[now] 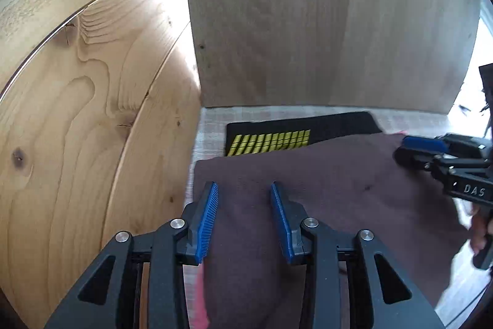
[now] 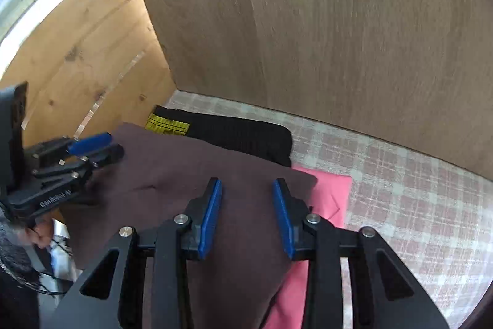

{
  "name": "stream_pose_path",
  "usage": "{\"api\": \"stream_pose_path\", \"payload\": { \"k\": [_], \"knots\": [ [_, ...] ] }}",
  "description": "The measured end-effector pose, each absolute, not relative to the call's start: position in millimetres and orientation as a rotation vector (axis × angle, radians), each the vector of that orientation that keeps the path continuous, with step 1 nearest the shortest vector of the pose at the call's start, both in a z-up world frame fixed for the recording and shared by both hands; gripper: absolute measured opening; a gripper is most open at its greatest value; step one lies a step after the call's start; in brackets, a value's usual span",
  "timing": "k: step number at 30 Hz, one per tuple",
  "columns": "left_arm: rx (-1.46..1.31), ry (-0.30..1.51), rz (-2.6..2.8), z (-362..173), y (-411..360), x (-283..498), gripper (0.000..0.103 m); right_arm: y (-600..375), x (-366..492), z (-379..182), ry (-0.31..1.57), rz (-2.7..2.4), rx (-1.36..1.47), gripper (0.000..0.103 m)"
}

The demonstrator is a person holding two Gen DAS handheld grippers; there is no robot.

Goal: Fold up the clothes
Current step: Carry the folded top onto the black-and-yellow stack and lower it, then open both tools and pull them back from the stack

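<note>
Black garment (image 2: 246, 133): near part hidden under my brown cloth (image 2: 197, 174).
Pink cloth (image 2: 326, 190): mostly covered by the brown cloth.
Brown cloth: near end cut off by the frame.

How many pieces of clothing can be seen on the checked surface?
3. A dark brown garment lies on top, under both grippers. A black one with yellow print lies behind it. A pink one sticks out from beneath the brown one on the right. More may be hidden underneath.

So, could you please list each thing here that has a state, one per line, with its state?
Dark brown cloth garment: lying flat, overlapping the other garments.
Black garment with yellow grid print: folded, partly covered.
Pink cloth: flat, mostly covered by the brown one.
Left claw: open, over the brown garment.
Right claw: open, nothing gripped.
</note>
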State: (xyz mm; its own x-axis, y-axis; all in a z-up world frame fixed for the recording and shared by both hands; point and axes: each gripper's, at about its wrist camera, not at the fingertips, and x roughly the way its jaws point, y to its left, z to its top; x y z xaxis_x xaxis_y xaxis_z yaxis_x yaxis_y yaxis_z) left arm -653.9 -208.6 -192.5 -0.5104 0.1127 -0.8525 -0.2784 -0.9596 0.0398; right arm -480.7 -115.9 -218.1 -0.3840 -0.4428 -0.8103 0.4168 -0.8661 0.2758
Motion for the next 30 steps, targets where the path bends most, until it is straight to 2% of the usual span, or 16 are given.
{"api": "stream_pose_path", "payload": {
  "k": [2, 4, 8, 10, 12, 13, 14, 17, 18, 20, 22, 25, 30],
  "knots": [
    [-1.432, 0.253, 2.543, -191.5, -213.3, -654.2, 0.037, -113.5, -484.5, -225.2, -0.036, -2.242, 1.351, 0.036],
    [-1.393, 0.271, 2.590, -172.3, -217.4, -642.2, 0.033, -110.0, -476.8, -208.3, -0.041, -2.256, 1.327, 0.036],
    [-1.302, 0.143, 2.560, -139.2, -227.7, -596.1, 0.033, -102.6, -433.5, -172.9, -0.068, -2.242, 1.232, 0.036],
    [-1.338, 0.120, 2.534, -144.8, -227.5, -575.9, 0.034, -101.5, -407.0, -159.4, -0.066, -2.225, 1.203, 0.038],
    [-1.391, 0.113, 2.490, -165.5, -224.4, -564.1, 0.035, -101.8, -380.6, -164.4, -0.070, -2.198, 1.211, 0.044],
    [-1.417, 0.110, 2.468, -175.9, -222.8, -558.3, 0.038, -103.9, -373.3, -175.0, -0.069, -2.184, 1.231, 0.057],
    [-1.451, 0.159, 2.475, -188.2, -220.9, -557.4, 0.038, -106.1, -366.2, -186.1, -0.068, -2.170, 1.251, 0.063],
    [-1.483, 0.198, 2.507, -200.8, -217.2, -552.6, 0.038, -116.9, -360.8, -216.5, 0.056, -2.183, 1.363, 0.063],
    [-1.497, 0.190, 2.518, -193.4, -215.5, -548.8, 0.040, -117.6, -356.7, -209.7, 0.075, -2.198, 1.351, 0.063],
    [-1.496, 0.181, 2.548, -176.2, -212.4, -537.4, 0.050, -118.9, -348.3, -194.9, 0.108, -2.227, 1.322, 0.063],
    [-1.438, 0.173, 2.573, -157.2, -209.5, -517.1, 0.066, -114.6, -335.6, -175.8, 0.114, -2.253, 1.280, 0.063],
    [-1.352, 0.162, 2.605, -132.0, -204.4, -484.8, 0.076, -100.9, -312.3, -154.4, 0.125, -2.317, 1.242, 0.063],
    [-1.328, 0.192, 2.655, -120.4, -185.1, -433.3, 0.081, -51.0, -268.0, -142.8, 0.019, -2.424, 1.259, 0.064]
  ]
}}
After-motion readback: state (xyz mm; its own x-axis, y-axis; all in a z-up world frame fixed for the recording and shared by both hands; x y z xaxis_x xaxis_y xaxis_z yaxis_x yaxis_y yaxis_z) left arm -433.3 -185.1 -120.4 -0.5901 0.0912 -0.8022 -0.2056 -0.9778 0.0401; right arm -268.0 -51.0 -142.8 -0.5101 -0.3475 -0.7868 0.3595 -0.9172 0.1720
